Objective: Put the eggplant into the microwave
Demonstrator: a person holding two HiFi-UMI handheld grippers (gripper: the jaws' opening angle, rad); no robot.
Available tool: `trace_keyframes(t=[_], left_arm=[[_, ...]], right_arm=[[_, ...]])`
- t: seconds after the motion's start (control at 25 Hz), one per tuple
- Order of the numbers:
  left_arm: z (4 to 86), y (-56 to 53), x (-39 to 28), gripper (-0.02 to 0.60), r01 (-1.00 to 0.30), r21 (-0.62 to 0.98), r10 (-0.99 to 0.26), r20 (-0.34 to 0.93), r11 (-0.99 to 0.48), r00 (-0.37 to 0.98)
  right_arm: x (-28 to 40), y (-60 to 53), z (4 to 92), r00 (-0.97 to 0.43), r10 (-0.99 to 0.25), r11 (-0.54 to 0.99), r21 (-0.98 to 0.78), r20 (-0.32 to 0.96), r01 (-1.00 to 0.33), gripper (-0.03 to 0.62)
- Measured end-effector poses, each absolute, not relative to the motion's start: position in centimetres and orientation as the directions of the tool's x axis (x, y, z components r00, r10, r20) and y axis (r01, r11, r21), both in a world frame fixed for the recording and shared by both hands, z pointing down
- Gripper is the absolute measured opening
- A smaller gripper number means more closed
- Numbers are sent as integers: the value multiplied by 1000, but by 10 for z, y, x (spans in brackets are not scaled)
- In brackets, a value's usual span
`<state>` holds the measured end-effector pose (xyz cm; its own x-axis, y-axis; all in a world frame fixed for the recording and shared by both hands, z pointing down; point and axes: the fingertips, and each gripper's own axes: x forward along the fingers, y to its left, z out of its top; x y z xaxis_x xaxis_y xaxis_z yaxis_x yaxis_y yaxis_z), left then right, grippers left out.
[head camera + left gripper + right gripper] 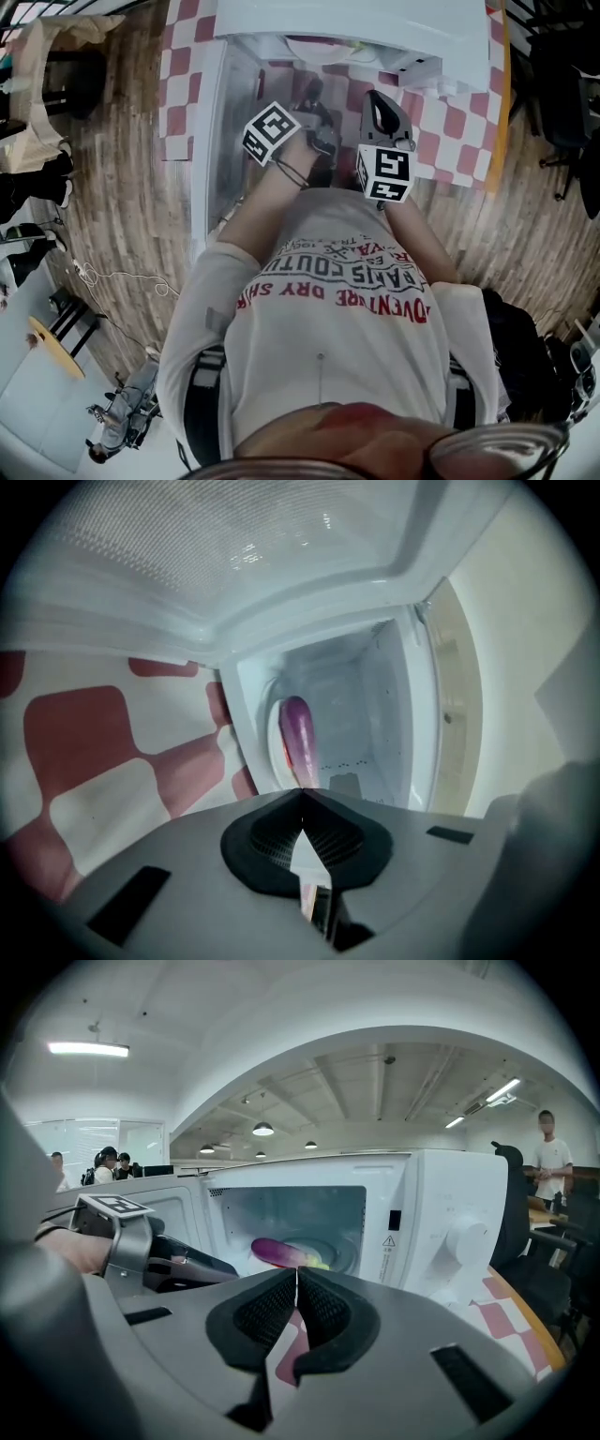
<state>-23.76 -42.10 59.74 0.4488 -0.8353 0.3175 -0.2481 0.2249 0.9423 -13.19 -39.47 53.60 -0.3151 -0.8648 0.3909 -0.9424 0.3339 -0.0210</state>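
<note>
Eggplant (277, 1252): purple, elongated, lying on its side inside microwave (441, 1232), on the turntable, door open. Touched by neither gripper. Judged light and firm, with a glossy, probably slippery skin that bruises under hard pressure; best taken across the mid-body, not the tapering end.
Left gripper (301, 792): jaws closed tip to tip, nothing between, near the cavity mouth.
Right gripper (296, 1273): jaws closed, empty, held back facing the opening.
Desk (94, 752): red-and-white checked cloth.
Placement judged done; door not yet shut.
</note>
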Motion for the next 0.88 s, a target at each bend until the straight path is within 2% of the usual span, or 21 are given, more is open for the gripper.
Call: trace_keyframes(t=[0.16, 0.24, 0.36, 0.48, 0.72, 0.88], left_arm=[[556, -409, -226, 25, -371, 926, -809, 264, 62, 524], [534, -403, -222, 25, -475, 879, -792, 257, -47, 553], [505, -395, -221, 25, -668, 704, -792, 256, -240, 555], [475, -397, -221, 25, -780, 493, -815, 215, -385, 538], [420, -397, -222, 25, -861, 74, -853, 115, -504, 509], [406, -399, -222, 25, -862, -21, -860, 82, -506, 503]], right_arm=[[-127, -394, 519, -316, -878, 328, -27, 360, -944, 26], [-128, -393, 509, -328, -880, 338, -31, 344, -941, 26], [-133, -390, 498, -359, -876, 369, -32, 324, -929, 26], [-135, -392, 484, -372, -881, 386, -11, 292, -923, 26], [-141, -393, 460, -387, -894, 403, 30, 225, -915, 26], [-142, -395, 454, -388, -896, 408, 54, 218, -912, 26]])
